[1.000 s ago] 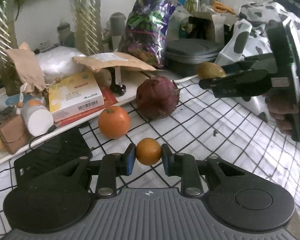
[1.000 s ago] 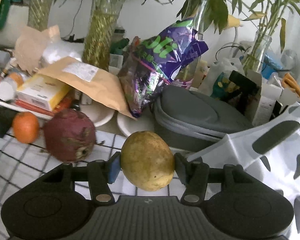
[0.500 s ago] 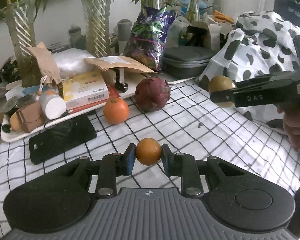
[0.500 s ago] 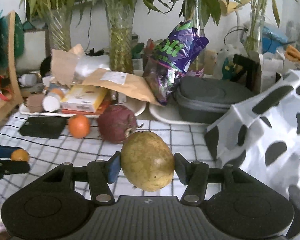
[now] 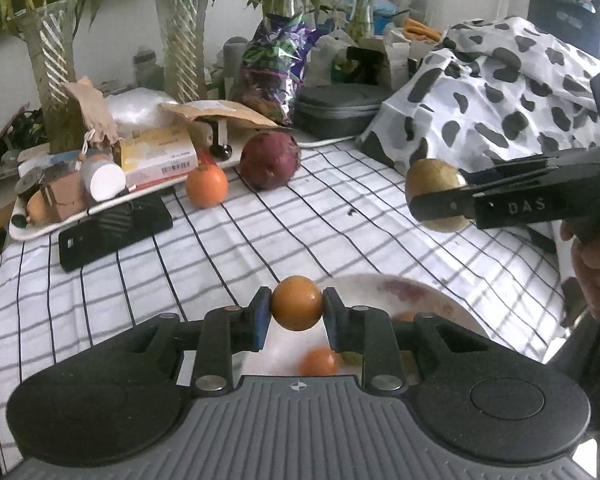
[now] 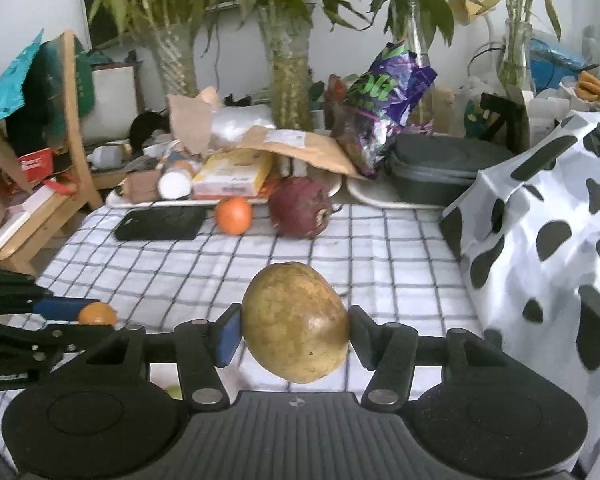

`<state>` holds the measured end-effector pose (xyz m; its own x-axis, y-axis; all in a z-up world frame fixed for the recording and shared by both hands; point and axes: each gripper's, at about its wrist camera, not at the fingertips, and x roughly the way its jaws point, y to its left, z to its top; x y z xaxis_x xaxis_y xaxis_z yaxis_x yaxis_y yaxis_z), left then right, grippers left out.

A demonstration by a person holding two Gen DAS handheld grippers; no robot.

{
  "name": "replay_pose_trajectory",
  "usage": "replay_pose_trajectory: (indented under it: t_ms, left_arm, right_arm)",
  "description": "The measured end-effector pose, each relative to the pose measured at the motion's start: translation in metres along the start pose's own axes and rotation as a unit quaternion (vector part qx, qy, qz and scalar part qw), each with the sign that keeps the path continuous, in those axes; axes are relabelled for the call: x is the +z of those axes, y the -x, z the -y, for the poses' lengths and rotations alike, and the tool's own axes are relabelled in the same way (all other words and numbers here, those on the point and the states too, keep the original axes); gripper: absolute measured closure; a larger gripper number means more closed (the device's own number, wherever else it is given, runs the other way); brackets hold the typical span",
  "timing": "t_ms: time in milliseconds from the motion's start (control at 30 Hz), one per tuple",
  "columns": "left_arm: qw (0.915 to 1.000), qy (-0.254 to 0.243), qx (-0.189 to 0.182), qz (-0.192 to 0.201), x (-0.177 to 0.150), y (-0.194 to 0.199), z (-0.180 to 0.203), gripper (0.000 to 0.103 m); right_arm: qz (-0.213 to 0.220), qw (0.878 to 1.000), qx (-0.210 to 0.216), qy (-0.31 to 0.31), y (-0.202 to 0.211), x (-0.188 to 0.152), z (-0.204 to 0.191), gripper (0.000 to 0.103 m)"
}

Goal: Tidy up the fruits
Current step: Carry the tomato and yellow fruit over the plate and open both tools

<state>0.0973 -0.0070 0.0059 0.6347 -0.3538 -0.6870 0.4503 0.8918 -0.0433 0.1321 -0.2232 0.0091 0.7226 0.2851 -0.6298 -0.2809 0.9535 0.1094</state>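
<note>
Both grippers had drawn back from the clutter, bringing a plate (image 5: 440,296) into view at lower centre. The left gripper (image 5: 296,310) clamped a small orange (image 5: 296,303) above its rim; the right gripper (image 6: 296,338) clamped a yellow fruit (image 6: 296,322). Depositing both likely followed.

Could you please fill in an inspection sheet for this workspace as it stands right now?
Surface: checked cloth over the table.
Job's things: small orange fruit and yellow-brown fruit held aloft; orange and dark red fruit on the cloth; white plate with blurred fruit.
Clutter: black phone, yellow box, purple bag, grey case.
Grippers: left gripper and right gripper each clamp a fruit.
Cables: nothing seen.
Surroundings: plants in vases, spotted fabric.
</note>
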Motion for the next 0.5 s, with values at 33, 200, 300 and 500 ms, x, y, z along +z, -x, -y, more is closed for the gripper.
replay_pose_trajectory:
  t_ms: [33,200,300,500]
  left_arm:
    - [1.0000,0.000,0.000,-0.001,-0.003,0.003,0.002,0.076]
    - [1.0000,0.002,0.002,-0.008,-0.018,0.014,0.013,0.076]
    - [0.9999,0.012,0.003,-0.008,-0.025,0.022,0.015,0.076]
    - [0.9995,0.029,0.010,-0.011,-0.036,0.032,0.015,0.076]
  right_arm:
    - [-0.003,1.000,0.005,0.001,0.004,-0.004,-0.003,0.045]
    - [-0.019,0.999,0.034,0.005,0.019,-0.023,-0.019,0.045]
    - [-0.030,0.998,0.054,0.015,0.028,-0.034,-0.031,0.045]
    - [-0.069,0.991,0.096,0.061,0.036,-0.057,-0.060,0.045]
